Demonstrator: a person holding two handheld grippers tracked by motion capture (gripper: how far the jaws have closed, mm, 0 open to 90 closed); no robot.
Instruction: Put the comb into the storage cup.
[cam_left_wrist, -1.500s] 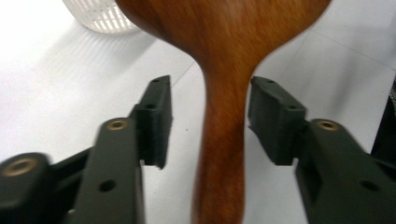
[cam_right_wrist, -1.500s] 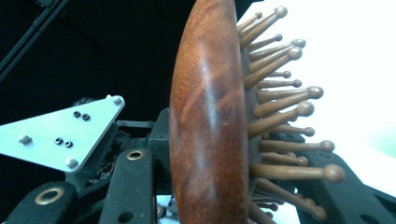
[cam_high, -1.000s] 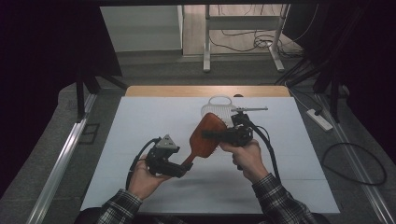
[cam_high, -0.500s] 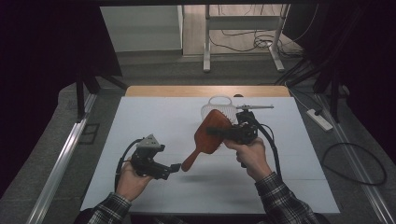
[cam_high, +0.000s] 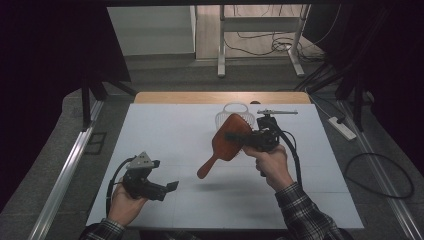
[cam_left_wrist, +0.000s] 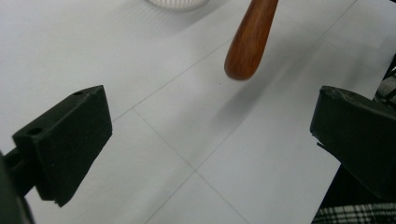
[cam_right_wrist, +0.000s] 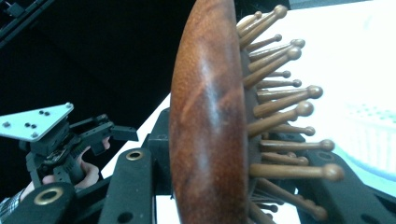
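One wooden hairbrush (cam_high: 231, 141), one white basket (cam_high: 234, 111), two grippers: left gripper (cam_high: 170, 186), right gripper (cam_high: 239, 137).

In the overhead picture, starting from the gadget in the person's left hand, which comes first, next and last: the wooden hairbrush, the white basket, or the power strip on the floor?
Measured from the left gripper, high view:
1. Wooden hairbrush: nearest, held in mid-table by the right gripper; its handle tip points toward the left gripper.
2. White basket: behind the brush, near the table's far edge.
3. Power strip: farthest, on the floor off the table's right side.

Plaid sleeves; black left gripper (cam_high: 170, 187), grey three-cornered plate; black right gripper (cam_high: 239, 136), trailing black cable.
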